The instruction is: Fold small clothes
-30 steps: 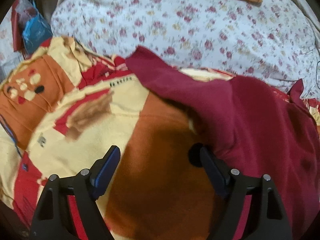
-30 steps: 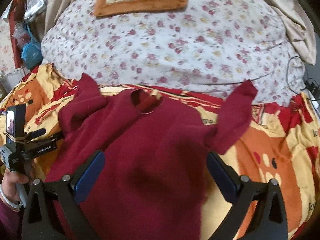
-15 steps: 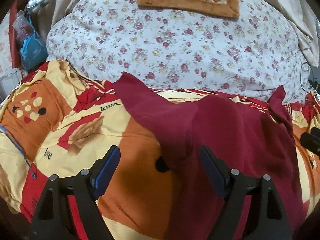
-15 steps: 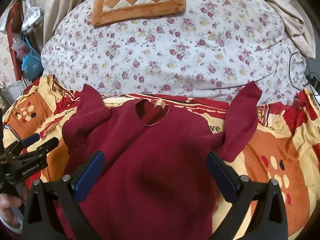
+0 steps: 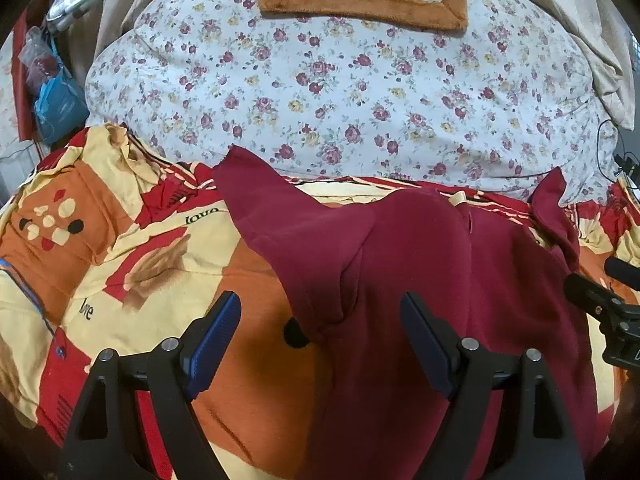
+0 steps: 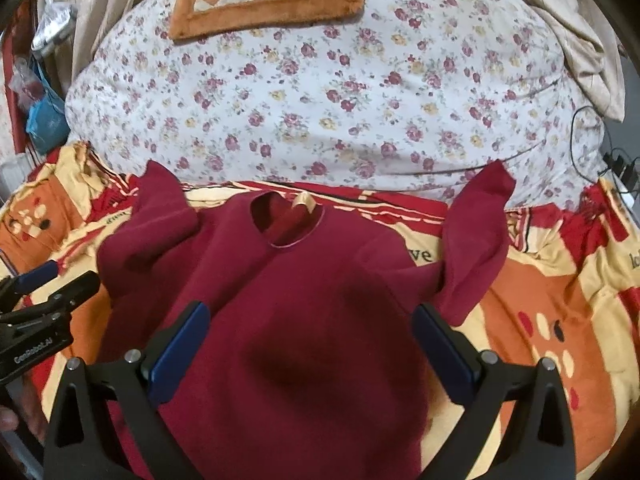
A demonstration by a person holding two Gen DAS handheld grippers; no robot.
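So the maroon sweater (image 6: 288, 320) is lying flat on the patterned blanket (image 6: 560, 304), neck hole at 12 o'clock, sleeves sticking out around 10 and 2. Both the left gripper (image 5: 320, 336) and right gripper (image 6: 310, 340) hover spread wide, holding nothing. Folding hasn't started, I think; next is pinching a sleeve inward.

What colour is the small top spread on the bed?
Dark red (maroon), plain, with no pattern: the top shows best in the right wrist view.
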